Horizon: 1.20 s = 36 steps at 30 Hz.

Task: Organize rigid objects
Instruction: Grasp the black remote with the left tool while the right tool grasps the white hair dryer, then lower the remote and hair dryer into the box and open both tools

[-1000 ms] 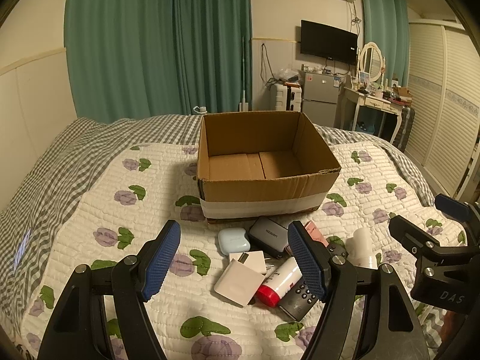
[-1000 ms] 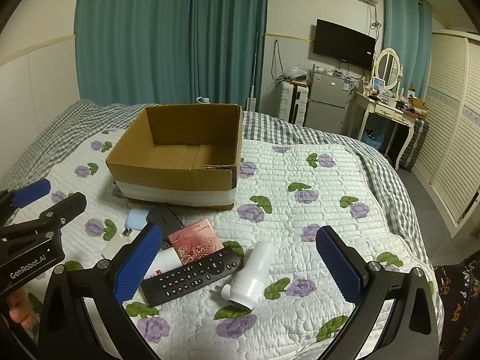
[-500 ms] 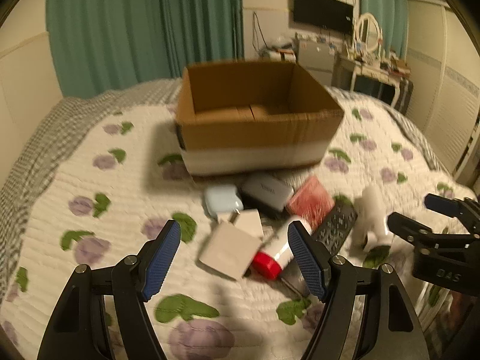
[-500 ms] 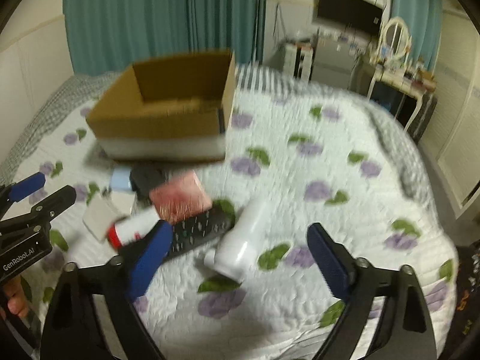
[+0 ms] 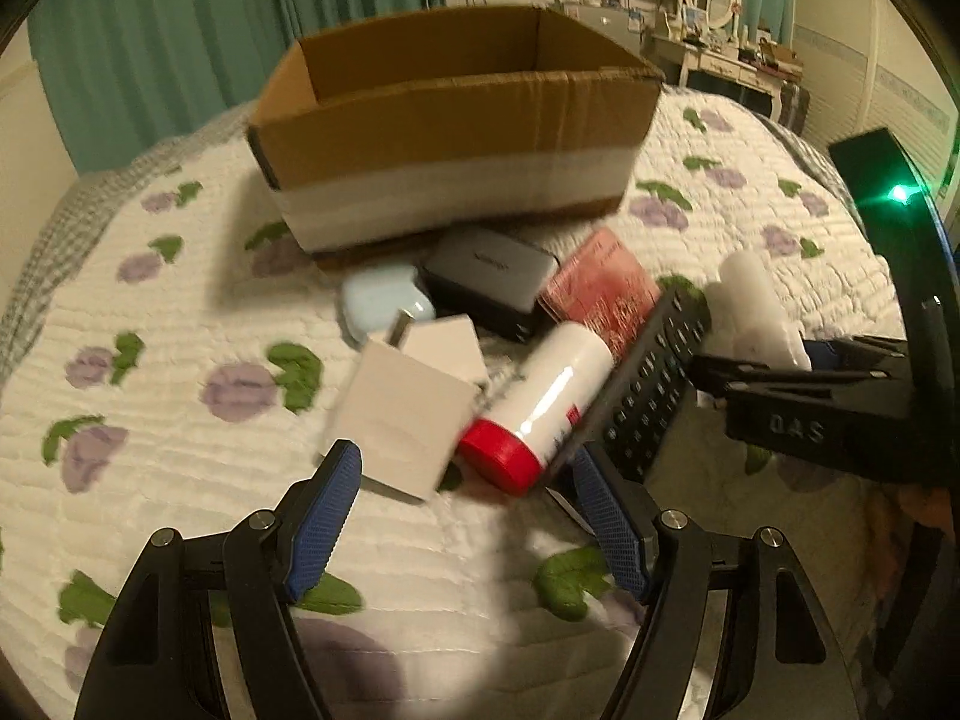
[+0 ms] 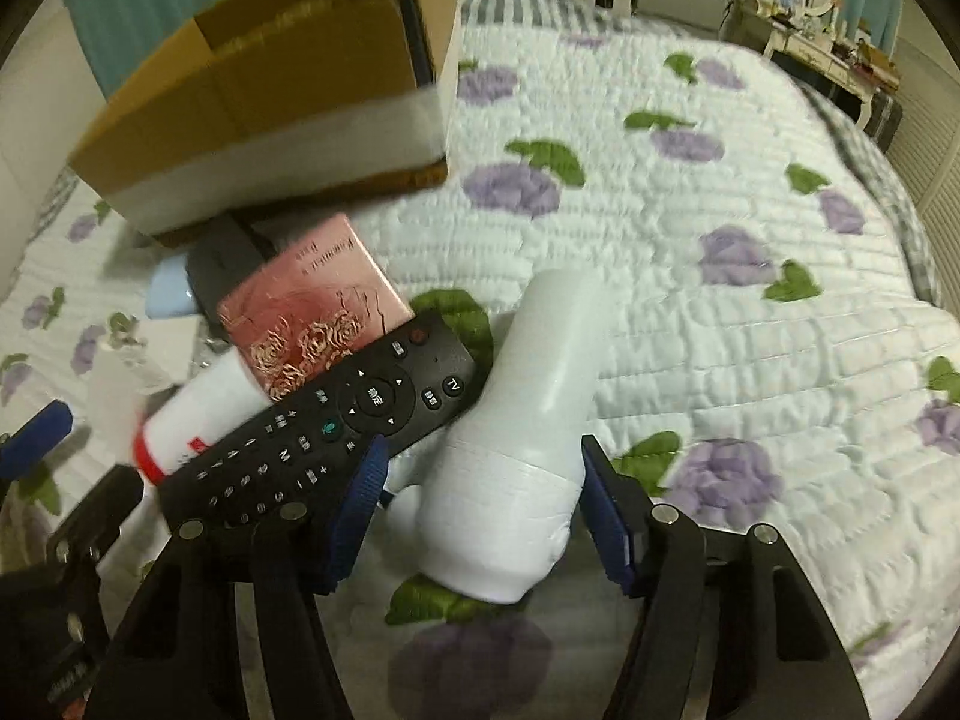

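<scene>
An open cardboard box (image 5: 456, 120) stands on the quilted bed, also in the right wrist view (image 6: 270, 90). Before it lie a light blue case (image 5: 384, 303), a dark charger (image 5: 489, 276), a pink box (image 5: 600, 288), white chargers (image 5: 408, 414), a red-capped white bottle (image 5: 540, 402), a black remote (image 6: 324, 432) and a white bottle (image 6: 528, 438). My left gripper (image 5: 468, 516) is open just short of the white charger and red cap. My right gripper (image 6: 480, 516) is open, its fingers on either side of the white bottle's wide end.
The flowered quilt (image 6: 750, 330) stretches to the right of the pile. A dressing table with mirror (image 5: 720, 30) and green curtains (image 5: 180, 30) stand beyond the bed.
Both grippers have moved forward and down to the pile. The right gripper's fingers have narrowed and now flank the white bottle.
</scene>
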Tool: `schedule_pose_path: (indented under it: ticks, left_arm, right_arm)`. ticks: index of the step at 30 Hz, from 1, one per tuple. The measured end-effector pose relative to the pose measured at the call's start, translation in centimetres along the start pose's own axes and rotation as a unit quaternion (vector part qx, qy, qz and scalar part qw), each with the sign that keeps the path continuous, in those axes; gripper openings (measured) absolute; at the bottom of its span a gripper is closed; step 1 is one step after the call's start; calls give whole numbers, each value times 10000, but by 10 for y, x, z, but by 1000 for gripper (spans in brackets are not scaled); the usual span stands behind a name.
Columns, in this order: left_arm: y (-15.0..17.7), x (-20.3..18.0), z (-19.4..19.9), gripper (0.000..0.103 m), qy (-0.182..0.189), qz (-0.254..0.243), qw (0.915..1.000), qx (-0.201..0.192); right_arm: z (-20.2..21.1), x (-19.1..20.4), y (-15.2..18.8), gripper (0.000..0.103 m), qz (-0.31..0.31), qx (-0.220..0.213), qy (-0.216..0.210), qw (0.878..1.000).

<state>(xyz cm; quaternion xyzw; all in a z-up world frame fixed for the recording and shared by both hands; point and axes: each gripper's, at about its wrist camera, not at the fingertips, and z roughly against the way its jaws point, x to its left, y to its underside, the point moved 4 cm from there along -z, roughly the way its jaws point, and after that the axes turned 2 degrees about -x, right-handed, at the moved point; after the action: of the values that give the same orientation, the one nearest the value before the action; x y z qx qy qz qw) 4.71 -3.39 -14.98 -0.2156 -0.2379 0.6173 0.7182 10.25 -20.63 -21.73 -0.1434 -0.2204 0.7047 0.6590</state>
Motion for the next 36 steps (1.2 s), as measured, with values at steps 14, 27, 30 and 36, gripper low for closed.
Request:
schedule_pose_path:
  ticks: [14, 27, 30, 36]
  left_arm:
    - [-4, -73, -3, 74, 223, -833, 9962, 103]
    - [-19, -85, -55, 66, 636, -852, 9930, 511]
    - [-21, -85, -51, 42, 810, -808, 9922, 497]
    - [-16, -94, -32, 24, 988, -882, 9906, 352]
  right_arm:
    - [69, -53, -5, 56, -619, -659, -149, 9958]
    - [64, -81, -8, 56, -988, -637, -187, 9929]
    - [62, -81, -7, 56, -971, -617, -172, 9932]
    - [66, -81, -4, 56, -903, -661, -184, 9936]
